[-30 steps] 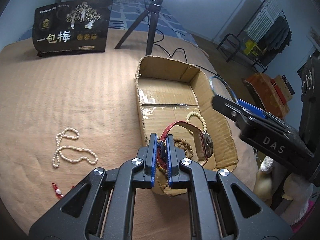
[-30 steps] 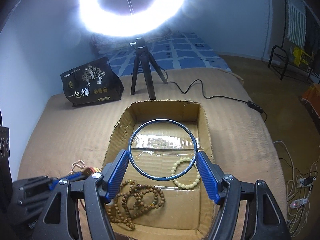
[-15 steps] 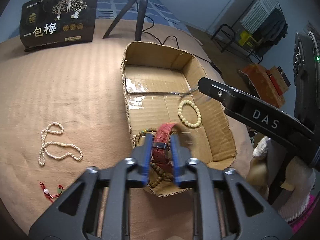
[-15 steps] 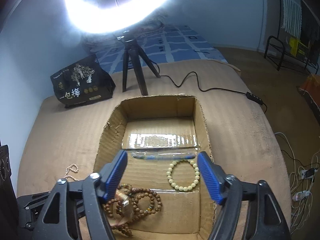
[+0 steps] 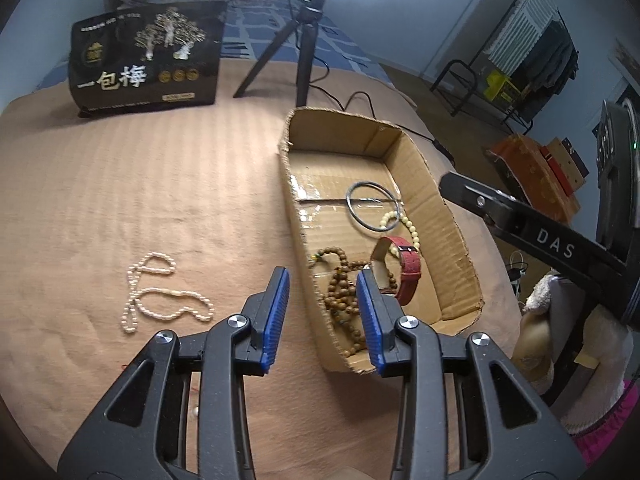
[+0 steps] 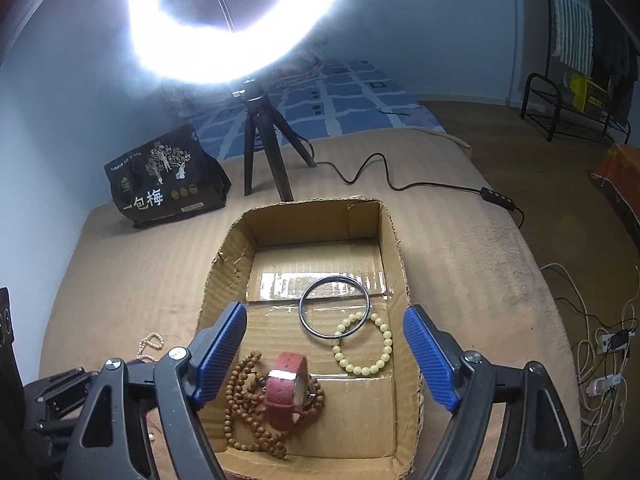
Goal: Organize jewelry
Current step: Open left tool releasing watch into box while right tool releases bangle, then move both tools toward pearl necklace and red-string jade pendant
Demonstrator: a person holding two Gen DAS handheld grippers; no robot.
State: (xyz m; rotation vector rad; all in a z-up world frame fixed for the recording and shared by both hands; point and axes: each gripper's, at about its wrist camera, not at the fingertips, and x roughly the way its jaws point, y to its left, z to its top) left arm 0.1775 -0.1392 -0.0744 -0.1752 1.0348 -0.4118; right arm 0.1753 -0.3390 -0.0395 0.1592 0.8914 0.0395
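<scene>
A cardboard box on the tan bed holds a red-strap watch, a brown bead string, a cream bead bracelet and a silver bangle. A pearl necklace lies on the bed left of the box. My left gripper is open and empty over the box's near left wall. My right gripper is open and empty above the box.
A black snack bag and a ring-light tripod stand behind the box. The light's cable runs right across the bed. A small red charm lies near the left gripper's base.
My left gripper opened and let the red watch drop into the box. My right gripper let go of the silver bangle, which now lies flat in the box.
</scene>
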